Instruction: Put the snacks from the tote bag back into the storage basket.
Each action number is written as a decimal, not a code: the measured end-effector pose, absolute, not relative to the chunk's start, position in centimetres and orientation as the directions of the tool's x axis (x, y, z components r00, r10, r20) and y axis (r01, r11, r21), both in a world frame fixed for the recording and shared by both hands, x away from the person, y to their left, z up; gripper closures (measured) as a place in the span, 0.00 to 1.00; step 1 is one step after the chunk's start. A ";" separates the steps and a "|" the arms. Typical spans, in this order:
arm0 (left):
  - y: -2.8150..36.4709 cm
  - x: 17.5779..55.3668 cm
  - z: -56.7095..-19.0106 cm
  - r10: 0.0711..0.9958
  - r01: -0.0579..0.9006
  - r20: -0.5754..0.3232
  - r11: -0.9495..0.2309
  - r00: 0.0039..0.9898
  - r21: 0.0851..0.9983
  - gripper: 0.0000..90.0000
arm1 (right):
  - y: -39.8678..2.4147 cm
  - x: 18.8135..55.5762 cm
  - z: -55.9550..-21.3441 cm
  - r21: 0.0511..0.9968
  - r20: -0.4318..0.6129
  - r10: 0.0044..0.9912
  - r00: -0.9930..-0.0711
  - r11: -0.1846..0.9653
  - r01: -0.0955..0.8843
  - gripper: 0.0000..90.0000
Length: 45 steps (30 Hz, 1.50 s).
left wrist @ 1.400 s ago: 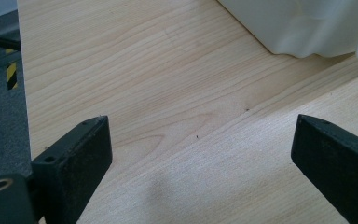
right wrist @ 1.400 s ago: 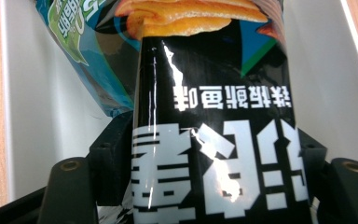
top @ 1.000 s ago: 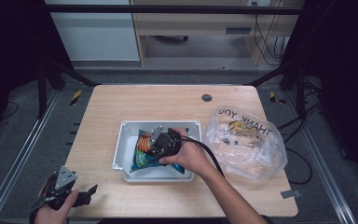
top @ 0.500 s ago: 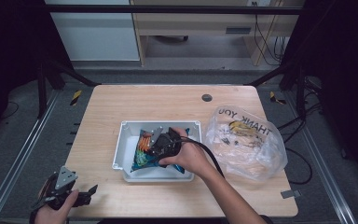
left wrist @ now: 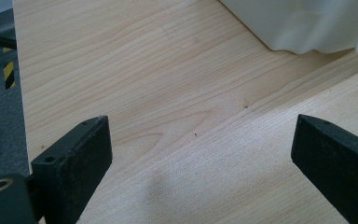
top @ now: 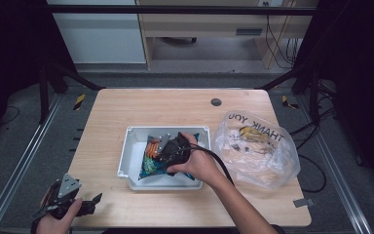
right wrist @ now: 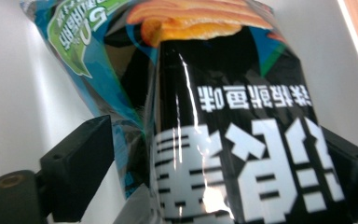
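Right gripper view: a glossy snack bag (right wrist: pixel 223 116), black with white lettering and an orange picture at its far end, lies between the two black jaws, which stand wide on either side of it. Whether the pads press the bag cannot be told; the right jaw's inner face is hidden behind the bulging foil. The bag sits against the pale floor of a white bin (right wrist: pixel 9 93), and a second packet with blue and green print (right wrist: pixel 81 51) lies partly under it on the left.

From the high view, the right gripper (top: pixel 168 151) is down inside the white bin (top: pixel 126 163) at the table's middle, the hand covering most of the tool, so the jaw tips and the grip itself are masked. The bag (top: pixel 152 163) shows as a blue and orange patch beneath it. Judged from this posture, the gripper is set astride the bag to take it or to let it go; which of the two is not evident.

A clear plastic carrier bag (top: pixel 255 148) printed THANK YOU lies just right of the bin, its contents too blurred to name.

The left gripper (top: pixel 85 204) is held off at the table's (top: pixel 175 105) near left corner, well apart from the bin, probably parked out of the way. In its own view the jaws are spread wide over bare wood, gripping nothing; a corner of the bin (left wrist: pixel 303 23) is cut off at top right.
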<state>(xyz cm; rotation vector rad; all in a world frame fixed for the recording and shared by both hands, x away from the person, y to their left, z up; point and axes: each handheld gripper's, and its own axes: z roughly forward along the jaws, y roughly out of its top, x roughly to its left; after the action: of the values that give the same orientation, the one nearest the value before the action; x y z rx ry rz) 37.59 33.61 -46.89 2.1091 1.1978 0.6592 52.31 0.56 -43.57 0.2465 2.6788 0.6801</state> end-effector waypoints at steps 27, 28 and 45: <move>33.6 37.7 -47.0 0.873 0.575 0.116 -0.407 0.474 0.709 0.05 | -1.4 52.2 -41.1 0.588 -0.271 0.337 -0.902 0.799 0.122 0.06; 33.6 37.7 -47.0 0.875 0.576 0.115 -0.403 0.471 0.711 0.05 | -1.7 52.2 -40.8 0.605 -0.259 0.352 -0.900 0.785 0.133 0.06; 33.9 37.7 -47.0 0.889 0.572 0.111 -0.376 0.444 0.729 0.05 | -3.7 51.1 -38.3 0.697 -0.224 0.402 -0.888 0.703 0.143 0.06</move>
<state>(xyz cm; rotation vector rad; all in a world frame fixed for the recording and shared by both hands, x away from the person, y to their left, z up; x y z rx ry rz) 37.71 33.87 -47.00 2.0833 1.2194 0.6686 51.06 -3.75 -38.31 0.4246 2.5520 1.0016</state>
